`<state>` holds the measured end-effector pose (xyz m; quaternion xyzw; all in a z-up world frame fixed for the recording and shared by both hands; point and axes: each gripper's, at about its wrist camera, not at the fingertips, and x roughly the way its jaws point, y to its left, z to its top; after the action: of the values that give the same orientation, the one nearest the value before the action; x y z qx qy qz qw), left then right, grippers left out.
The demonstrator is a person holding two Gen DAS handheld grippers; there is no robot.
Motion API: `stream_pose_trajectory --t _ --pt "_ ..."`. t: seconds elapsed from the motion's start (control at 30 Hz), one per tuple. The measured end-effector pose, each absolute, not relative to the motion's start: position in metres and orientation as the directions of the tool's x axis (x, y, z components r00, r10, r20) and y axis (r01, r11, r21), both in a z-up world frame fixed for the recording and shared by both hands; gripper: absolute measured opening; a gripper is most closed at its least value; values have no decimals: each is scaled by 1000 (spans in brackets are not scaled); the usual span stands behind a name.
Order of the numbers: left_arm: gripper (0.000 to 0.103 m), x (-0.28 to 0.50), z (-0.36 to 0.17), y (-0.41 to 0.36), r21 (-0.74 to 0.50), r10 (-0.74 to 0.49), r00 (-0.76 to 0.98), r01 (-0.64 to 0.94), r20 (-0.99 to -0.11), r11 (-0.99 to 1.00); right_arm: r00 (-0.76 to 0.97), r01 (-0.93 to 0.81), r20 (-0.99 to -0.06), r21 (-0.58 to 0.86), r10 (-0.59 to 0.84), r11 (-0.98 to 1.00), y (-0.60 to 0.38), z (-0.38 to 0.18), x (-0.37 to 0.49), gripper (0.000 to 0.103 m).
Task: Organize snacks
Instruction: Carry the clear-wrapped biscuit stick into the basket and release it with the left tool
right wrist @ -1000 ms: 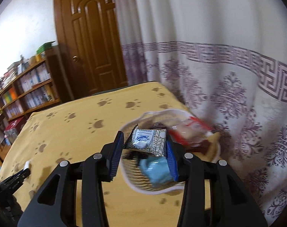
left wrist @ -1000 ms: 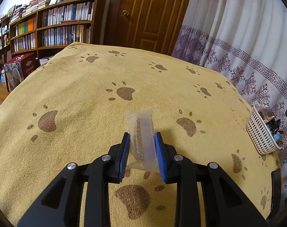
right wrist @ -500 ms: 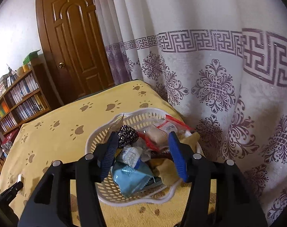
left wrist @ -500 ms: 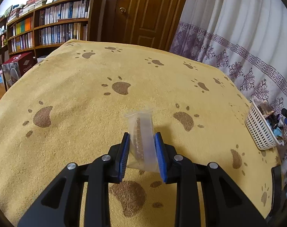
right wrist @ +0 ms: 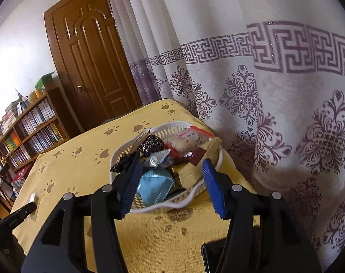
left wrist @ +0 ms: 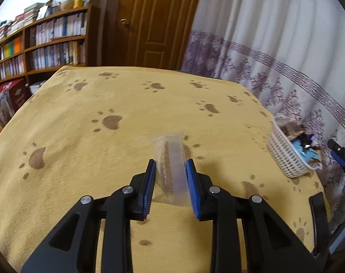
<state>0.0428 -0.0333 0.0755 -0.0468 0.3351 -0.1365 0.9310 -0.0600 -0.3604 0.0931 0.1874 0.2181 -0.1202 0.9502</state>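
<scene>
A white lattice plastic basket point(right wrist: 196, 192) sits at the edge of a table draped in a yellow paw-print cloth point(left wrist: 85, 150), hard by a white curtain with purple patterns point(right wrist: 274, 95), and is heaped with wrapped snacks: a pale blue packet point(right wrist: 154, 187) at the front, a black patterned pouch point(right wrist: 151, 145), a silver wrapper point(right wrist: 157, 158), a red-and-white packet point(right wrist: 191, 136) and a gold bag point(right wrist: 196, 170). The right gripper point(right wrist: 172, 187) hangs over the basket's near rim, its jaws having just been opening, parted with nothing between the blue pads. Across the table, the left gripper point(left wrist: 170, 183) is clamped on a clear packet holding a brown snack bar point(left wrist: 170, 161), above the cloth and well apart from the basket point(left wrist: 286, 157).
</scene>
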Motion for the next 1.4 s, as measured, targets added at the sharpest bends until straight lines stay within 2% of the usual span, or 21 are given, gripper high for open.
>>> stream_pose_trajectory --t 0.27,0.53,0.77,1.17,1.4 --pt "28 42 93 -83 -186 -371 701 329 -609 926 891 276 -439 328 -113 903 -362 83 -76 57" --pt "28 39 112 -165 -164 -472 651 477 -595 864 899 251 -433 394 -62 884 -377 71 -88 58" --pt "28 43 108 -230 -201 -547 554 563 -628 801 909 235 -415 439 -36 867 -391 68 -98 58" --pt "28 61 94 -283 -195 -537 519 573 -665 796 921 219 -388 476 -20 852 -401 68 -105 58" --pt "28 77 94 -292 -214 -548 527 564 -650 797 919 214 -393 477 -11 853 -395 66 -106 58"
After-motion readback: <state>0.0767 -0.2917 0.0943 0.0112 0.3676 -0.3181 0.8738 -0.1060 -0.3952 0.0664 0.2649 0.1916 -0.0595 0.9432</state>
